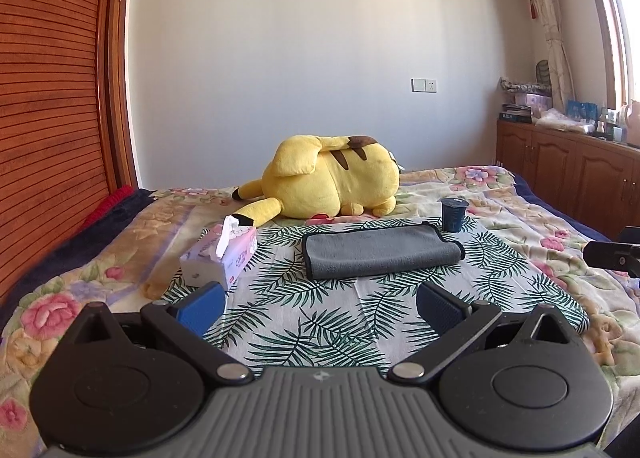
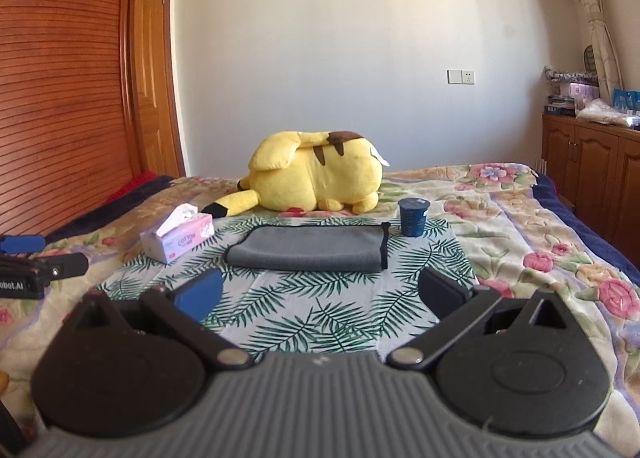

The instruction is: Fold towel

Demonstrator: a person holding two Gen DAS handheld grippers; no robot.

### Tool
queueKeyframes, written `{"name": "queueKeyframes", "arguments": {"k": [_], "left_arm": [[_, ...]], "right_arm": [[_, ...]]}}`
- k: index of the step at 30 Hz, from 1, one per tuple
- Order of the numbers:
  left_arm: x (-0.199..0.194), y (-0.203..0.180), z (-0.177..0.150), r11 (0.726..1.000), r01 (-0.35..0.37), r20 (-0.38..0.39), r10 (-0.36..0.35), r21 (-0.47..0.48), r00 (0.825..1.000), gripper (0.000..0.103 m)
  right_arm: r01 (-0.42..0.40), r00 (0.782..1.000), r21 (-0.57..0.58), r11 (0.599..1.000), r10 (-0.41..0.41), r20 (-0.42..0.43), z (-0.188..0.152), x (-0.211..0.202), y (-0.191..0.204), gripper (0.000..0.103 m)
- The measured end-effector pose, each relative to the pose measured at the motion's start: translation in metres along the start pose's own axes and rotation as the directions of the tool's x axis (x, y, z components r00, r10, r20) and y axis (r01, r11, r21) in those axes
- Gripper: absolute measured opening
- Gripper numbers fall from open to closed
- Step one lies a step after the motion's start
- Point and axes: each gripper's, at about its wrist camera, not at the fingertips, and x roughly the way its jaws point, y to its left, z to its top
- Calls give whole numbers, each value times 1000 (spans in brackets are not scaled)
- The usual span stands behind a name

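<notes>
A grey towel [image 1: 380, 252] with dark edging lies folded into a flat strip on a leaf-print cloth [image 1: 320, 318] on the bed; it also shows in the right wrist view [image 2: 308, 249]. My left gripper [image 1: 320, 308] is open and empty, held back from the towel above the near part of the cloth. My right gripper [image 2: 320, 294] is open and empty too, also short of the towel. Part of the left gripper shows at the left edge of the right wrist view [image 2: 36, 270]. Part of the right gripper shows at the right edge of the left wrist view [image 1: 614, 254].
A tissue box [image 1: 220, 258] lies left of the towel and a dark blue cup [image 1: 453, 215] stands at its far right corner. A yellow plush toy [image 1: 332, 182] lies behind. A wooden headboard [image 1: 48, 118] is on the left, wooden cabinets [image 1: 568, 174] on the right.
</notes>
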Motion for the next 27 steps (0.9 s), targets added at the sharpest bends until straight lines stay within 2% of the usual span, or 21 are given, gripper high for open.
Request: {"name": "queueKeyframes", "arguments": {"k": [27], "left_arm": [[1,0,-2,1000,-5,-1,5,8,1000,84]], "right_arm": [[14,1000,-1,1000,-14,7,-1,-1,-3,103]]}}
